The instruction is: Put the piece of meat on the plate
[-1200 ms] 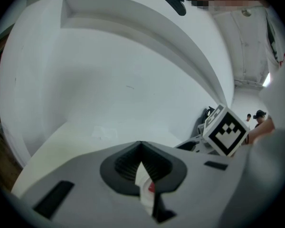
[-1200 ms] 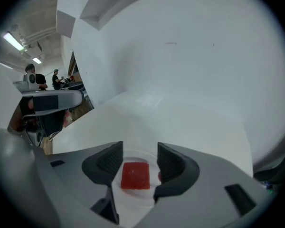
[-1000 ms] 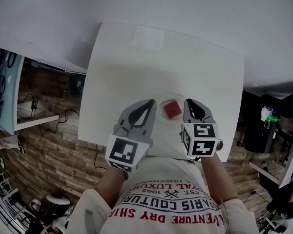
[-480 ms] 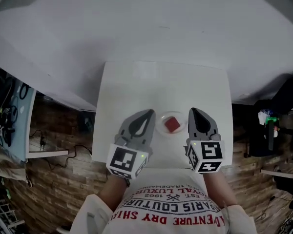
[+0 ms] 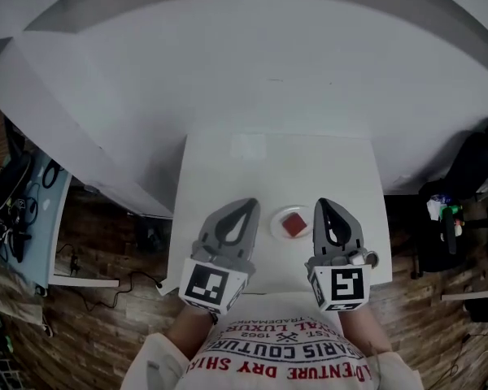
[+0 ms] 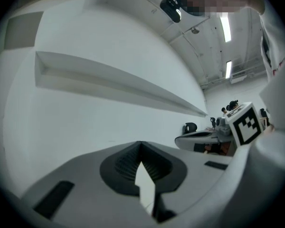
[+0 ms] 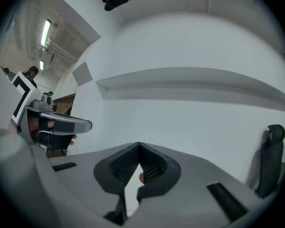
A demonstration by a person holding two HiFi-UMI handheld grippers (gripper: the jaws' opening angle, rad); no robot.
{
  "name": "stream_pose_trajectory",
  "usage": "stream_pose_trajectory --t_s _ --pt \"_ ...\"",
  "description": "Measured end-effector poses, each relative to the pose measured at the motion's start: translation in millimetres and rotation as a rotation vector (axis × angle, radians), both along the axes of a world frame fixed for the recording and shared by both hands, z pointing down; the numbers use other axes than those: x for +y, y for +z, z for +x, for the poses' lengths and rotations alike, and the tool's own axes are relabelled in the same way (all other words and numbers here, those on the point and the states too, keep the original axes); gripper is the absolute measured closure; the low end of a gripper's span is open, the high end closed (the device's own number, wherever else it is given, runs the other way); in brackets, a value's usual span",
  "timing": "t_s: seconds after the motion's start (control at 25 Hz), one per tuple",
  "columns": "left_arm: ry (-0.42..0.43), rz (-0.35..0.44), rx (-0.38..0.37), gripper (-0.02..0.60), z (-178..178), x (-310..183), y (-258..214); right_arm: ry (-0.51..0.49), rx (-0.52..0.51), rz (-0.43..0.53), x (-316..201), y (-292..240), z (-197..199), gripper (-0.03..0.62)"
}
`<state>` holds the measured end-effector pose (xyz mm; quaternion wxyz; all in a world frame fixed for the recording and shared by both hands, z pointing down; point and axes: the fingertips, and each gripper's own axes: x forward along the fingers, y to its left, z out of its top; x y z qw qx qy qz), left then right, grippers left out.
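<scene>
A red piece of meat (image 5: 294,225) lies on a small white plate (image 5: 277,218) near the front of the white table (image 5: 228,169). My left gripper (image 5: 250,204) is held above the table to the left of the plate, its jaws shut and empty. My right gripper (image 5: 321,204) is held to the right of the plate, also shut with nothing in it. In the left gripper view the left gripper (image 6: 140,145) points level at a white wall, tips together. In the right gripper view the right gripper (image 7: 139,145) does the same. Neither gripper view shows the plate.
A pale square patch (image 5: 248,146) marks the table's far side. A white wall with a ledge (image 7: 194,82) stands behind the table. A black chair (image 7: 271,160) is at the right, and a shelf with cables (image 5: 32,201) stands at the left on the wooden floor.
Both grippers have risen away from the table, one on each side of the plate. The head view has tilted up to show more wall. The meat stays on the plate.
</scene>
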<state>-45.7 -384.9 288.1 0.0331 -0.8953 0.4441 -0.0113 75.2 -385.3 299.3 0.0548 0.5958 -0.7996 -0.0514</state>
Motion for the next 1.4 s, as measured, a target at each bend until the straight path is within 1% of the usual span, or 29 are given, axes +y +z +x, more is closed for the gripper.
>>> stream_pose_trajectory --t_s 0.12,0.28,0.4,0.56,0.68,0.8,0.92,1.04,1.2,1.4 --pt "-0.01 0.016 -0.001 0.58 -12 9 -1 -0.016 -0.024 0.019 10 -6 -11 0.582" --pt "-0.042 0.01 0.026 0.58 -33 16 0 -0.034 0.0 0.08 21 -15 -28 0.582" --pt "-0.048 0.005 0.037 0.58 -40 20 2 -0.044 0.013 0.097 26 -17 -36 0.582" --pt "-0.051 0.004 0.021 0.58 -40 25 4 -0.033 0.015 0.074 29 -13 -35 0.583" --pt "-0.038 0.0 0.017 0.58 -39 26 6 -0.017 0.004 0.051 30 -8 -32 0.583" --pt "-0.016 -0.01 0.011 0.58 -36 29 8 0.0 0.017 0.03 33 -3 -31 0.583" --pt "-0.016 -0.003 0.01 0.58 -35 31 6 0.004 0.012 0.009 34 -1 -30 0.583" --pt "-0.009 -0.009 0.003 0.58 -31 32 8 -0.005 0.003 -0.005 34 2 -29 0.582" --pt "0.002 -0.017 -0.002 0.58 -28 35 12 -0.042 0.005 0.014 40 0 -35 0.583" --pt "0.012 -0.026 -0.019 0.58 -26 38 20 -0.055 0.008 0.017 43 -1 -37 0.582"
